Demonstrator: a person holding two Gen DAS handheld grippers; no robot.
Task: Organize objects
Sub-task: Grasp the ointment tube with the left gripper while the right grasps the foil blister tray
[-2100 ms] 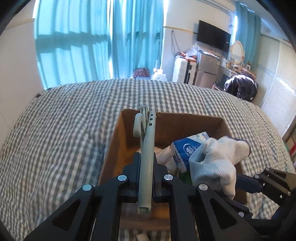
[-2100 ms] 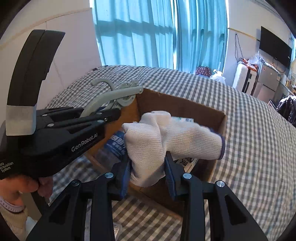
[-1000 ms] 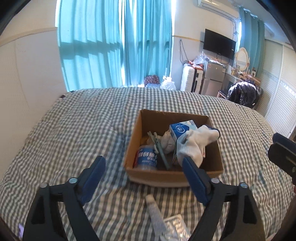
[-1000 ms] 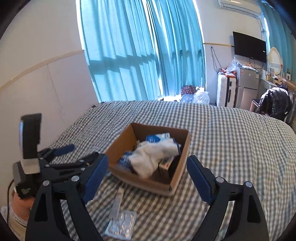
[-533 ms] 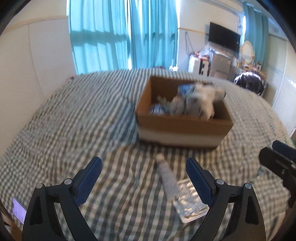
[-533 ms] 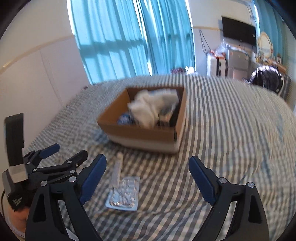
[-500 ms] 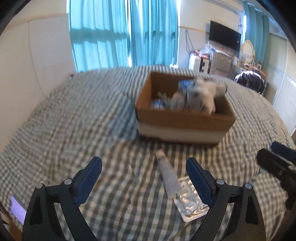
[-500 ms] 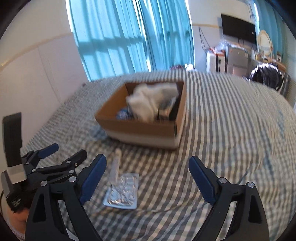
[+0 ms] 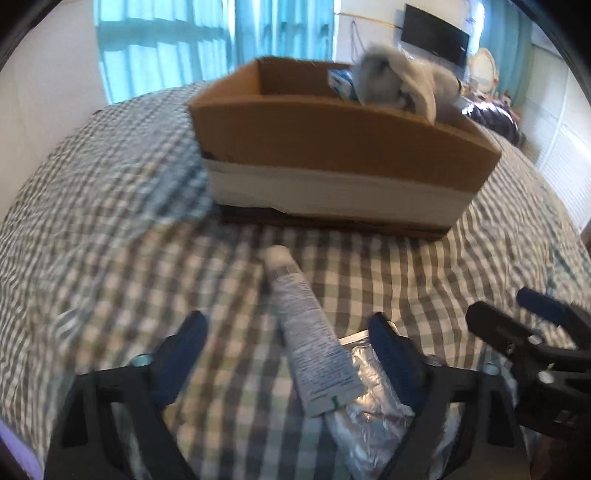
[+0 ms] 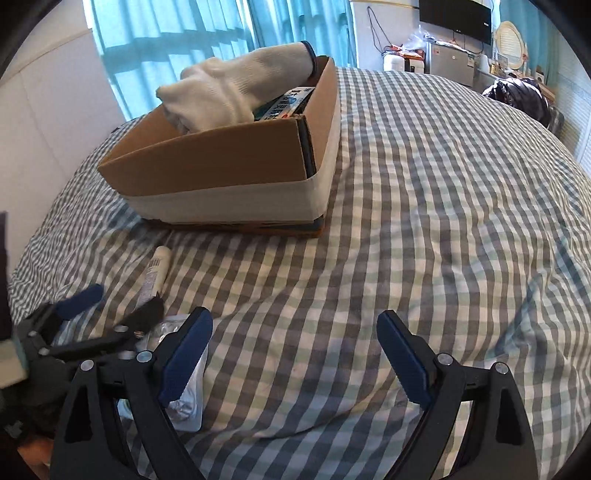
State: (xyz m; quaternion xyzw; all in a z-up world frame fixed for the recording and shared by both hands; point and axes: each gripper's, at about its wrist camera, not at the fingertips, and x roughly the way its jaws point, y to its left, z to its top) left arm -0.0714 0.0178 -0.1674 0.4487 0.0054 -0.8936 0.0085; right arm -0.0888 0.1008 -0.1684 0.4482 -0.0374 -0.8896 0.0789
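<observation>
- A bed covered in a grey-and-white checked sheet (image 10: 424, 206) fills both views, rumpled into soft ridges, in a sunlit bedroom.
- Teal curtains (image 10: 207, 33) hang over a bright window behind the bed; a dark wall-mounted television (image 10: 456, 13) and cluttered furniture stand at the far right.
- A cardboard box (image 10: 221, 162), its lower half banded in white, sits on the sheet, holding a white knit glove (image 10: 236, 85) that rises above the rim and a blue-printed carton (image 10: 286, 103).
- In front of the box, a white tube (image 9: 306, 328) lies on the sheet with its cap toward the box, its flat end overlapping a silver blister pack (image 9: 373, 398).
- The left gripper (image 9: 291, 354) straddles the tube and blister pack, its jaws closing around them, the blue pads not yet pressing on either; the picture is motion-blurred.
- The right gripper (image 10: 293, 354) hangs released over bare sheet to the right of the pack, jaws wide, nothing between them.
</observation>
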